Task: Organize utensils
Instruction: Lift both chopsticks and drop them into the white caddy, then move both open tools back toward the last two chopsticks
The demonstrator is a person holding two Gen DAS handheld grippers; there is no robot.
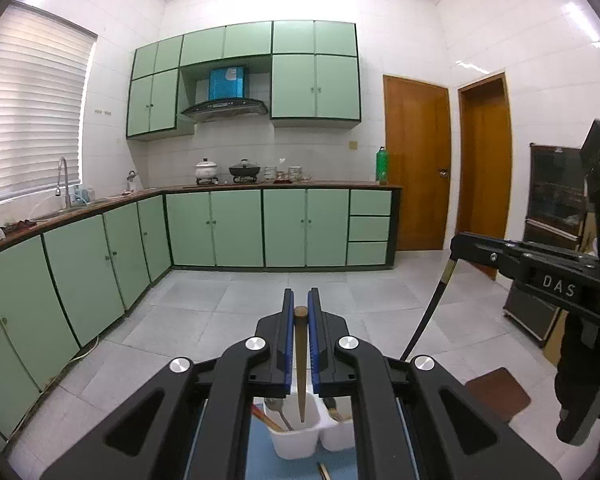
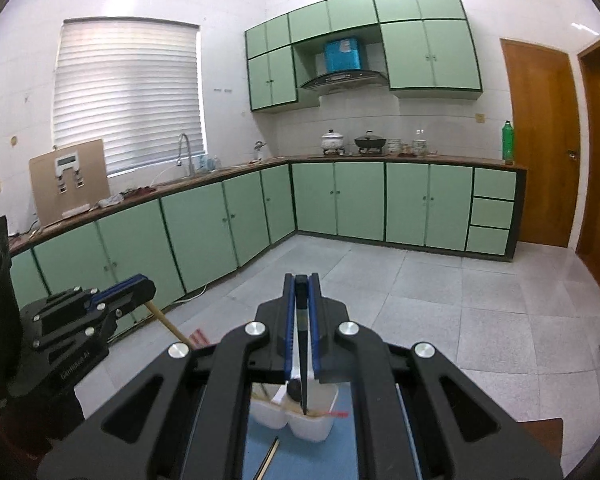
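A run of pale green base cabinets (image 1: 236, 228) wraps the far wall and the left side of the kitchen, and a broad stretch of grey tiled floor (image 1: 260, 304) lies open between them and the two grippers. Wall cabinets (image 1: 316, 84) hang above a range hood (image 1: 224, 109), and two wooden doors (image 1: 416, 164) close off the right.

Low in both wrist views sits a white utensil caddy (image 1: 296, 440) with two side-by-side compartments, standing on a blue mat (image 2: 312, 456). The compartment beneath the left gripper holds a metal spoon (image 1: 276, 410) and a wooden handle; the neighbouring one holds other utensils too hidden to name.

The left gripper (image 1: 301, 312) is nearly closed, its blue-padded fingers (image 1: 287, 340) pinching a wooden chopstick (image 1: 301, 364) that hangs roughly upright, with its tapered tip over, or just inside, the mouth of the compartment below (the view does not settle which). The right gripper (image 2: 301, 296) is likewise clamped narrowly on a black chopstick (image 2: 302, 360), whose point hangs over the caddy's other compartment; in the left wrist view that same stick slants down from the right gripper.

The two grippers hang close side by side above the caddy. A thin stick (image 2: 269, 456) lies loose on the mat just in front of the caddy, apart from it.
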